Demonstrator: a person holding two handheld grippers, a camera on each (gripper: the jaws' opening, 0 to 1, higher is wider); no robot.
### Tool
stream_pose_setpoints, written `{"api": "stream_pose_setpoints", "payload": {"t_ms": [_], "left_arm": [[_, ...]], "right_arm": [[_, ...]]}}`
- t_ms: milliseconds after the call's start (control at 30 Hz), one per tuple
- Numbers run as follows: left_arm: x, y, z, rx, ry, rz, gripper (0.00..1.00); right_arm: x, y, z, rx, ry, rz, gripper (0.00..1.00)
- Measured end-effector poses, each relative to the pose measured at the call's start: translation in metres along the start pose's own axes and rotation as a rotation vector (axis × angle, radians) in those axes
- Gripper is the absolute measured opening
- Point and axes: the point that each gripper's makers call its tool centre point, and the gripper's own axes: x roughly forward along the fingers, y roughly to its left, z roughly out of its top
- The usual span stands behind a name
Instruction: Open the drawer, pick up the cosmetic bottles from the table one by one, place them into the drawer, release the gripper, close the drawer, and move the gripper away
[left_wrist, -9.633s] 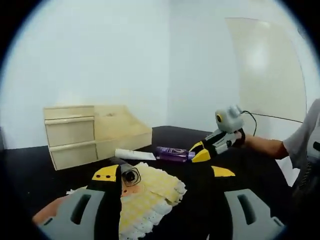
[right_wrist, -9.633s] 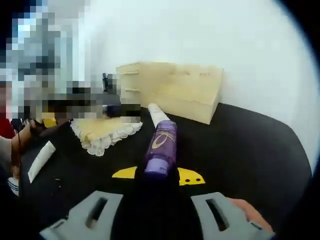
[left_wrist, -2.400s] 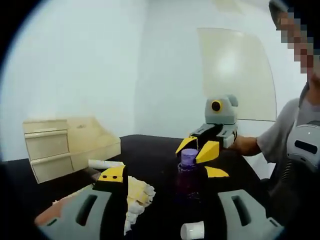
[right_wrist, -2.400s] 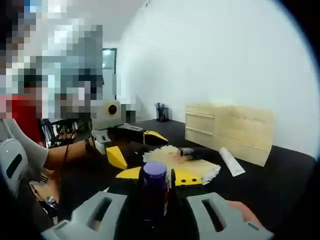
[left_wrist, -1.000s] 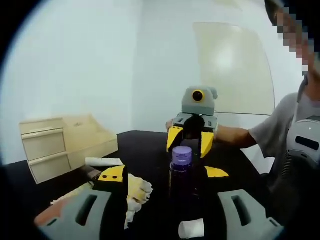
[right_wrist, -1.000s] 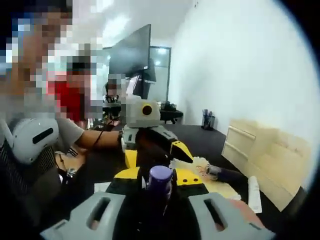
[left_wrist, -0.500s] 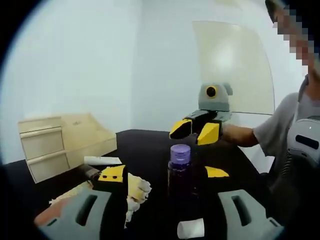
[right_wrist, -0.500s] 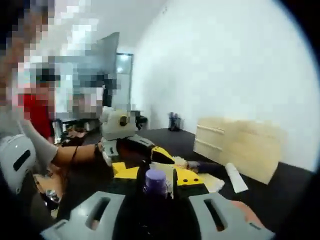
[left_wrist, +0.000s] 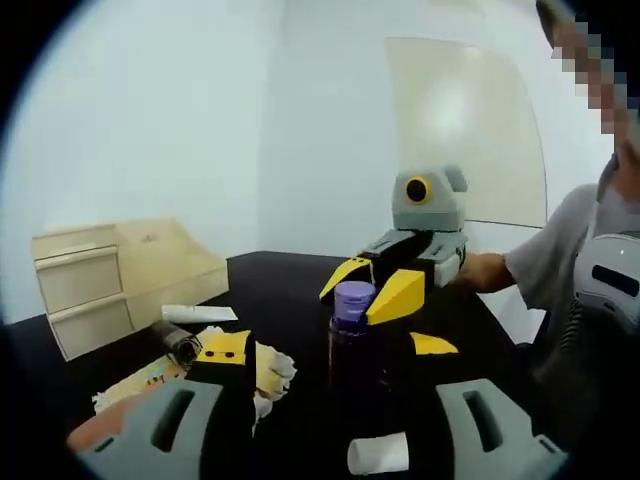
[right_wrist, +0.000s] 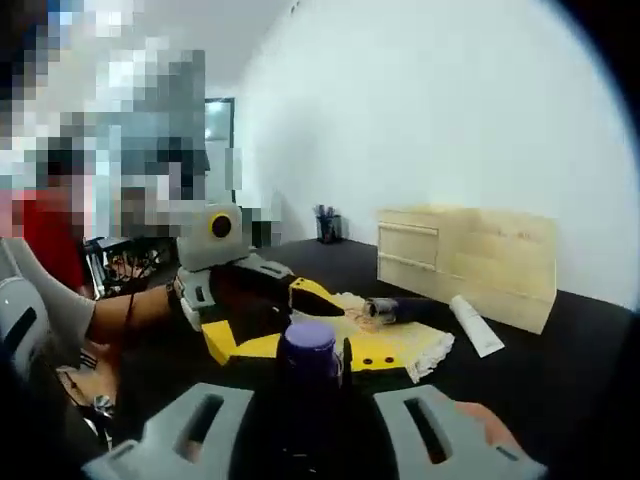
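We see the bottle (left_wrist: 352, 345) upright on the desk (left_wrist: 280, 290), its long axis vertical, standing between both claws. The right claw (left_wrist: 372, 283) brackets its purple cap from the far side, jaws apart. The left claw (left_wrist: 330, 350) sits wide around it, nothing held. The drawer unit (left_wrist: 90, 285) lies well off left, shut.

The pale bare-wood drawer unit (left_wrist: 110, 280) sits on a matt black table (left_wrist: 290, 285) beside a glossy purple plastic bottle (left_wrist: 352, 345).

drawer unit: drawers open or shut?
Shut. Both fronts of the wooden drawer unit sit flush, none pulled out; same in the right gripper view.
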Motion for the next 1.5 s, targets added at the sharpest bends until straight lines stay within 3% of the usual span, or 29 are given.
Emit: {"api": "stream_pose_setpoints", "payload": {"t_ms": [233, 533, 733, 1167, 1300, 1500], "left_arm": [[0.000, 0.000, -0.002, 0.005, 0.008, -0.003, 0.54], [-0.002, 0.005, 0.000, -0.001, -0.003, 0.015, 0.54], [-0.003, 0.009, -0.001, -0.003, -0.003, 0.030, 0.54], [-0.005, 0.015, -0.003, -0.016, -0.004, 0.043, 0.53], [-0.004, 0.018, -0.009, -0.009, 0.022, 0.059, 0.52], [-0.006, 0.018, -0.006, -0.018, 0.006, 0.053, 0.52]], "right_arm": [[-0.004, -0.007, 0.008, 0.000, 0.021, -0.003, 0.15], [-0.020, -0.052, 0.064, -0.013, -0.053, -0.062, 0.15], [-0.020, -0.077, 0.085, -0.012, -0.045, -0.051, 0.15], [-0.009, -0.120, 0.104, -0.082, -0.013, -0.023, 0.15], [-0.004, -0.133, 0.107, -0.107, 0.009, -0.019, 0.15], [0.001, -0.161, 0.121, -0.126, -0.011, 0.000, 0.15]]}}
